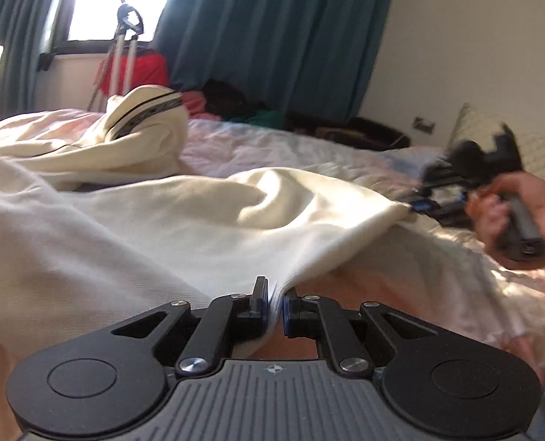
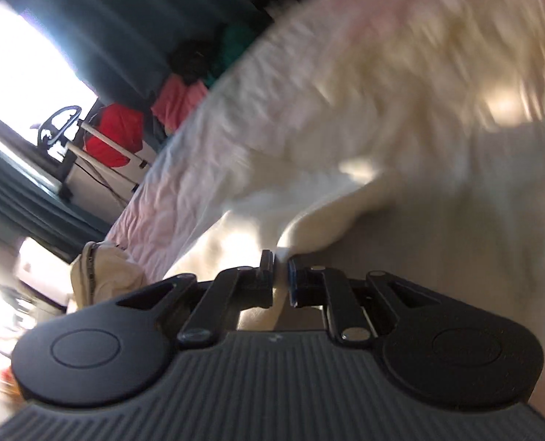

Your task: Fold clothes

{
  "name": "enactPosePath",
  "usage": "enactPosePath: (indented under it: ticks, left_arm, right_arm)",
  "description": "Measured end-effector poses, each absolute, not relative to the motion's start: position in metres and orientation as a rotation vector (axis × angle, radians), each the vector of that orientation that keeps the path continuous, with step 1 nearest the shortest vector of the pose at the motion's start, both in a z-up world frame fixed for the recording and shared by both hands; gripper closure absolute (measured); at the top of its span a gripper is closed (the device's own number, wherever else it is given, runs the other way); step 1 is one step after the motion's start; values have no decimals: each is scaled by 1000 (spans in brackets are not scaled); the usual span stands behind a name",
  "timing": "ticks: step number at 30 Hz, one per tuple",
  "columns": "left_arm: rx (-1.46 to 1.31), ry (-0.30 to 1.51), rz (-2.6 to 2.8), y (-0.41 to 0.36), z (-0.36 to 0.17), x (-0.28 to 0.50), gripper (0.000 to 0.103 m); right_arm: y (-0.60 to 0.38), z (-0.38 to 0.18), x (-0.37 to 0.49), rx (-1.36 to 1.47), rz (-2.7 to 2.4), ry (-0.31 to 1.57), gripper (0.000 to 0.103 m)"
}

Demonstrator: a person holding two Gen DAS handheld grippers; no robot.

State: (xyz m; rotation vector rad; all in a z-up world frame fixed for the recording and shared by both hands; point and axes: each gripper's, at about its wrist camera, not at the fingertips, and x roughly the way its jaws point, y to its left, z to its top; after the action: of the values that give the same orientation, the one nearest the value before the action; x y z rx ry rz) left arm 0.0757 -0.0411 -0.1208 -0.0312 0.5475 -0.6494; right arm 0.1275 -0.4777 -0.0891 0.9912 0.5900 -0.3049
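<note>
Cream garment point(image 1: 169, 220) was pinched by left gripper point(image 1: 275, 303) and right gripper point(image 2: 280, 279); thin edge grip could be slipped by tension.

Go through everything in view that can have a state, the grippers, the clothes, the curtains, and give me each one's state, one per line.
Left gripper: shut on the cream garment's edge.
Right gripper: shut on another edge of it, blurred.
Cream garment: unfolded, stretched between both grippers over the bed.
Striped garment: crumpled in a heap on the bed.
Curtains: drawn apart at the window.
Bed: sheet wrinkled.
</note>
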Motion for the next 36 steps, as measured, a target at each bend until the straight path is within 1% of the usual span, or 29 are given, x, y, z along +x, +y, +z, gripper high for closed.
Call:
enactPosePath:
  ticks: [3, 4, 5, 6, 7, 8, 12, 15, 18, 19, 20, 22, 23, 25, 26, 28, 29, 30, 31, 33, 34, 36]
  left_arm:
    - [-27, 569, -613, -41, -121, 77, 95]
    - [-22, 572, -603, -42, -122, 78, 95]
    - [-14, 574, -595, -43, -123, 78, 95]
    - [-9, 576, -588, -43, -122, 76, 94]
    - [-8, 577, -585, -43, -123, 77, 94]
    - [-8, 578, -581, -44, -124, 78, 94]
    - [-3, 588, -573, -46, -128, 78, 94]
    - [14, 594, -569, -48, -134, 83, 93]
    - [1, 590, -571, -46, -135, 84, 93]
    - [-5, 588, -572, -46, -135, 84, 93]
    - [-11, 587, -573, -46, -135, 84, 92]
    - [-20, 580, -578, -47, -135, 84, 89]
    - [-24, 572, -587, -48, -133, 84, 88]
    - [-31, 553, -611, -50, -130, 83, 77]
    - [-42, 540, -630, -50, -127, 82, 73]
    - [-66, 511, -669, -50, -121, 78, 55]
    - [-77, 496, -684, -50, -117, 75, 50]
    - [-91, 489, -694, -49, -112, 73, 39]
    - [-107, 483, -704, -47, -107, 71, 32]
    - [-180, 494, -687, -36, -97, 70, 26]
    - [-227, 503, -669, -27, -92, 70, 22]
    - [-354, 538, -583, -1, -85, 74, 20]
  right_arm:
    - [-485, -107, 124, 1082, -229, 616, 88]
    - [-487, -110, 125, 1096, -209, 622, 81]
    - [-488, -113, 124, 1119, -201, 620, 68]
    - [-489, -116, 123, 1142, -194, 617, 60]
    - [-490, -118, 124, 1160, -192, 606, 43]
    - [-490, -121, 124, 1178, -191, 596, 34]
    - [-500, -132, 129, 1219, -197, 581, 34]
    - [-509, -139, 143, 1166, -211, 584, 37]
    - [-515, -140, 155, 1087, -246, 568, 53]
    - [-515, -140, 158, 1058, -274, 565, 69]
    - [-516, -140, 161, 1029, -300, 562, 90]
    - [-517, -142, 165, 983, -332, 547, 96]
    - [-518, -141, 165, 972, -342, 534, 97]
    - [-522, -134, 162, 960, -361, 493, 97]
    - [-526, -129, 158, 964, -368, 457, 97]
    - [-535, -118, 148, 982, -388, 380, 97]
    - [-540, -114, 142, 982, -408, 346, 97]
    - [-544, -110, 135, 961, -438, 317, 97]
    - [-548, -107, 128, 941, -468, 290, 97]
    - [-554, -109, 121, 890, -509, 283, 97]
    - [-556, -116, 121, 888, -515, 309, 97]
    - [-558, -125, 123, 882, -530, 362, 97]
